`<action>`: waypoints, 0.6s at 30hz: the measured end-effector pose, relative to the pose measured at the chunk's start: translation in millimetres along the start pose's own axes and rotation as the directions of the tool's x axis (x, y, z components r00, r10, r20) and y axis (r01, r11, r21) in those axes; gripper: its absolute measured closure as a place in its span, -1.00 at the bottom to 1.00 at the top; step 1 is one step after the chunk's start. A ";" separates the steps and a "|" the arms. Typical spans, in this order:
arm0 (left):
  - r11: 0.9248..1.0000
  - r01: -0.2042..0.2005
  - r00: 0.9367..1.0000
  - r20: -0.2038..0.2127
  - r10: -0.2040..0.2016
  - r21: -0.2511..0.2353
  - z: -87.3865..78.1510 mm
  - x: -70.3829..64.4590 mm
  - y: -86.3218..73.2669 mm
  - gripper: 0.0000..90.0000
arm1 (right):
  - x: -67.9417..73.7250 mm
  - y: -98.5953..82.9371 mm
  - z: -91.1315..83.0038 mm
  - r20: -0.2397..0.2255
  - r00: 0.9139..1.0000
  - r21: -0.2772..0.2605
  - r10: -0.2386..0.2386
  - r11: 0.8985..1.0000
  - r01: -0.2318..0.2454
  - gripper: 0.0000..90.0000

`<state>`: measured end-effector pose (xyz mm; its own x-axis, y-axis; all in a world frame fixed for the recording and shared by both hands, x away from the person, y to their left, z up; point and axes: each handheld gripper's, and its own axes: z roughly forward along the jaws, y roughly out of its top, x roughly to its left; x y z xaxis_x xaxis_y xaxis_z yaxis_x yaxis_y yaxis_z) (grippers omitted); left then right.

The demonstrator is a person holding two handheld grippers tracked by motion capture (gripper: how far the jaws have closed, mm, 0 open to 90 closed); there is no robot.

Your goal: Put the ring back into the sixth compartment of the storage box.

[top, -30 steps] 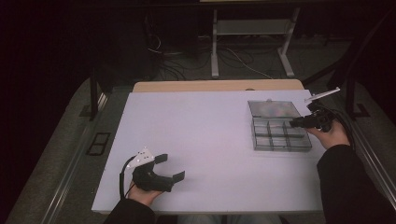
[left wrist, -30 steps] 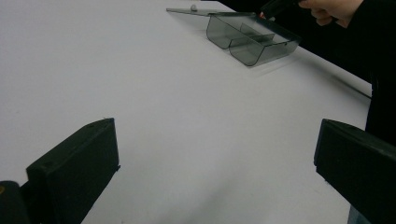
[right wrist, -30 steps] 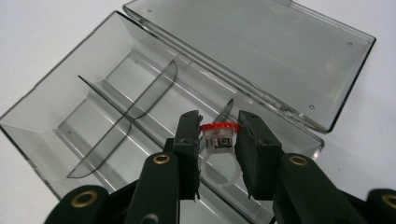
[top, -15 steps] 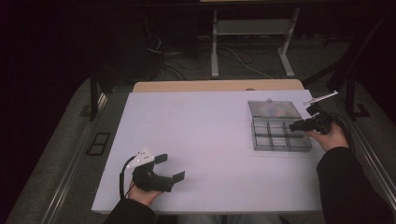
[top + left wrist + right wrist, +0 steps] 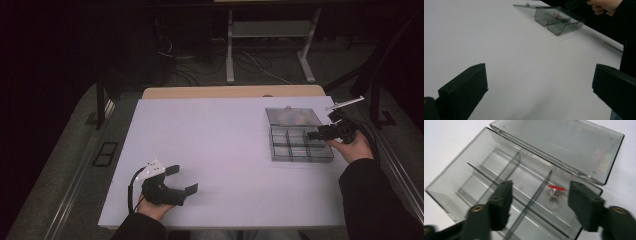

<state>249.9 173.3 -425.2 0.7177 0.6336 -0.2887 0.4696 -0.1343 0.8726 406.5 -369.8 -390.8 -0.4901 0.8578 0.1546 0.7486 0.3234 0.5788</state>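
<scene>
A clear grey compartment box [image 5: 292, 150] lies at the table's right, its lid [image 5: 292, 116] folded flat behind it. In the right gripper view the box [image 5: 474, 177] has thin dividers, and a small metal piece with a red top [image 5: 555, 190] rests in one compartment. My right gripper [image 5: 540, 192] hangs open just above that compartment, one jaw on each side of the piece and touching nothing. The high view puts the right gripper [image 5: 313, 135] over the box's right side. My left gripper [image 5: 184, 179] rests wide open and empty near the front left edge. From the left gripper [image 5: 541, 82], the box [image 5: 559, 21] is far off.
The white tabletop [image 5: 215, 135] spreads between the two grippers. A tan board edge [image 5: 230, 92] runs along the back. Dark floor with cables and a white stand [image 5: 270, 30] lies beyond. The person's right hand [image 5: 604, 5] is beside the box.
The right gripper has edged slightly nearer and lower over the box's right side. The left gripper has stayed still.
</scene>
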 end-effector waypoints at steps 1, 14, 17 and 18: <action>1.000 0.000 1.000 0.000 0.000 0.000 0.0 0.0 0.0 -1.00 | 1.9 0.5 -1.2 -0.003 1.000 -0.004 0.005 1.000 -0.005 -0.34; 1.000 -0.002 1.000 0.005 0.002 0.000 1.2 -0.3 0.7 -1.00 | 26.9 0.1 -18.3 -0.040 0.999 -0.039 0.008 0.999 -0.010 -0.99; 1.000 -0.003 1.000 0.006 0.003 -0.001 1.1 -0.2 0.7 -1.00 | 36.5 -5.0 -24.6 -0.068 0.998 -0.069 0.001 0.998 -0.006 -0.99; 1.000 -0.002 1.000 0.005 0.002 -0.001 1.1 -0.2 0.7 -1.00 | 38.9 -6.7 -25.8 -0.075 0.997 -0.079 -0.003 0.997 -0.003 -0.99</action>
<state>250.6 172.3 -425.0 0.7214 0.6293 -0.2890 0.4676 -0.1350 0.8736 370.9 -349.0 -368.0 -0.5242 0.8247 0.2125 0.7124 0.2879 0.6400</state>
